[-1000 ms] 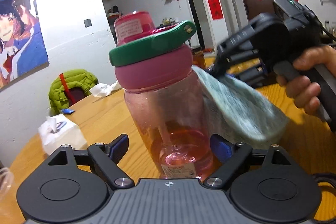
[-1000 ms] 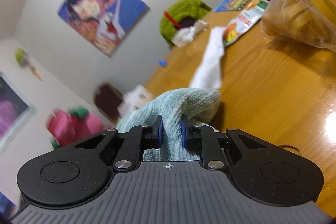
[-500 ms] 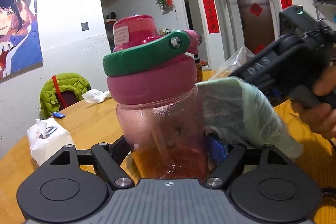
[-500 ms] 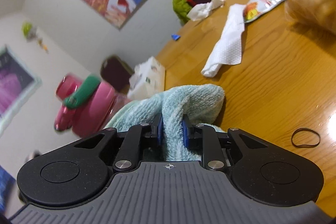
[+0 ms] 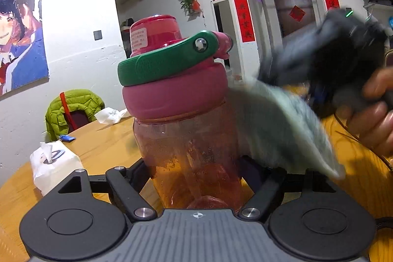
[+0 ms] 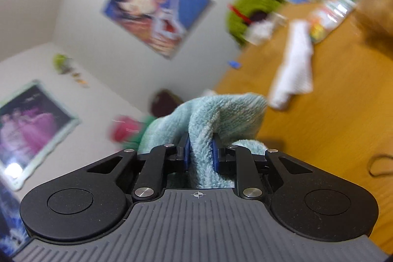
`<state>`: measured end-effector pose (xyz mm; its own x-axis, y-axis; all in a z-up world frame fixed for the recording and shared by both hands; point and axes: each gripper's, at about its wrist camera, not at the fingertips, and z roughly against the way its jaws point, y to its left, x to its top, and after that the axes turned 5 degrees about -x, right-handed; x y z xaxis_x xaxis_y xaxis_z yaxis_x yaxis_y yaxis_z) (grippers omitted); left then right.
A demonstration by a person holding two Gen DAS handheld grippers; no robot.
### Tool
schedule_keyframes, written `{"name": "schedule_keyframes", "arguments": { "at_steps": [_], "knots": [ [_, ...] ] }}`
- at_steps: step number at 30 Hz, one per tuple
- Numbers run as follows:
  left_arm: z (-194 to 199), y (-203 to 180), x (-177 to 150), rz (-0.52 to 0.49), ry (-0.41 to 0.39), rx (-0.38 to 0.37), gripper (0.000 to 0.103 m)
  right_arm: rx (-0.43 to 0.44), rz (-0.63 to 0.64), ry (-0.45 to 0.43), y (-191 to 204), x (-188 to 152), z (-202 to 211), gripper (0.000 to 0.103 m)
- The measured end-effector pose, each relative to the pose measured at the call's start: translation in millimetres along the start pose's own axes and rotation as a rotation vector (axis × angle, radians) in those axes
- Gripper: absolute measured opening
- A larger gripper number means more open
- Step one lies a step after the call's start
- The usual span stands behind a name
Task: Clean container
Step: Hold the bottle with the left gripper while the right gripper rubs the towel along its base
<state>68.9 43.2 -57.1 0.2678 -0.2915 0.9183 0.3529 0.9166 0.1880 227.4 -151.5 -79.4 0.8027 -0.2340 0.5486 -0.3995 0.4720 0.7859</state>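
A translucent pink bottle (image 5: 194, 151) with a pink lid and a green carry handle (image 5: 162, 63) stands upright, close in the left wrist view, holding some amber liquid. My left gripper (image 5: 196, 171) is shut on its lower body, one finger on each side. A light teal cloth (image 5: 277, 129) presses against the bottle's right side just under the lid. My right gripper (image 6: 200, 155) is shut on that cloth (image 6: 221, 112). In the right wrist view the bottle (image 6: 125, 129) is a pink and green blur behind the cloth. A hand (image 5: 375, 114) holds the blurred right gripper (image 5: 319, 65).
On the wooden table (image 5: 103, 136) are a tissue pack (image 5: 54, 166) and crumpled paper (image 5: 110, 114) to the left. A green jacket (image 5: 73, 109) hangs on a chair. The right wrist view shows a white paper towel (image 6: 294, 70), snack packets (image 6: 331, 14) and a rubber band (image 6: 380, 165).
My left gripper has moved in and shut on the bottle's lower body. The right gripper has carried the cloth up along the bottle's right side, from low on the body to just under the lid.
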Motion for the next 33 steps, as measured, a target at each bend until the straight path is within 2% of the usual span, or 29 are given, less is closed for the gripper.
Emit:
{"name": "schedule_keyframes", "arguments": {
  "at_steps": [3,6,8,10,19,22,23,26,30,33],
  "knots": [
    [0.9,1.7,-0.1,-0.001,-0.001,0.000,0.075,-0.183,0.009,0.138,-13.5,-5.6,-26.9,0.022],
    [-0.6,4.7,0.2,-0.002,-0.001,-0.001,0.075,-0.201,0.058,0.122,-6.1,-6.3,-25.4,0.022],
    [-4.0,10.3,0.4,-0.002,-0.001,-0.001,0.075,-0.128,0.087,0.049,3.2,-5.1,-10.1,0.022],
    [-6.6,14.6,0.6,-0.001,-0.002,-0.002,0.075,0.003,0.081,-0.037,11.0,-0.6,10.6,0.022],
    [-15.4,20.8,1.1,-0.018,-0.020,-0.022,0.075,-0.265,0.117,0.140,-4.6,-11.3,-24.9,0.021],
    [-16.3,26.0,1.8,0.022,-0.013,-0.035,0.075,-0.269,0.149,0.105,1.5,-10.6,-15.8,0.022],
    [-15.7,25.6,2.6,0.028,0.004,-0.018,0.083,-0.268,0.158,0.087,2.9,-10.9,-11.6,0.022],
    [-10.6,21.0,5.7,0.039,0.058,0.049,0.091,-0.246,0.151,0.011,1.3,-8.0,-2.6,0.022],
    [-2.4,3.4,6.4,-0.031,0.142,0.119,0.092,-0.210,0.136,-0.097,3.8,-3.8,4.9,0.022],
    [-0.4,-3.7,4.9,-0.067,0.172,0.093,0.091,-0.152,0.110,-0.128,5.6,-1.7,8.4,0.022]
  ]
}}
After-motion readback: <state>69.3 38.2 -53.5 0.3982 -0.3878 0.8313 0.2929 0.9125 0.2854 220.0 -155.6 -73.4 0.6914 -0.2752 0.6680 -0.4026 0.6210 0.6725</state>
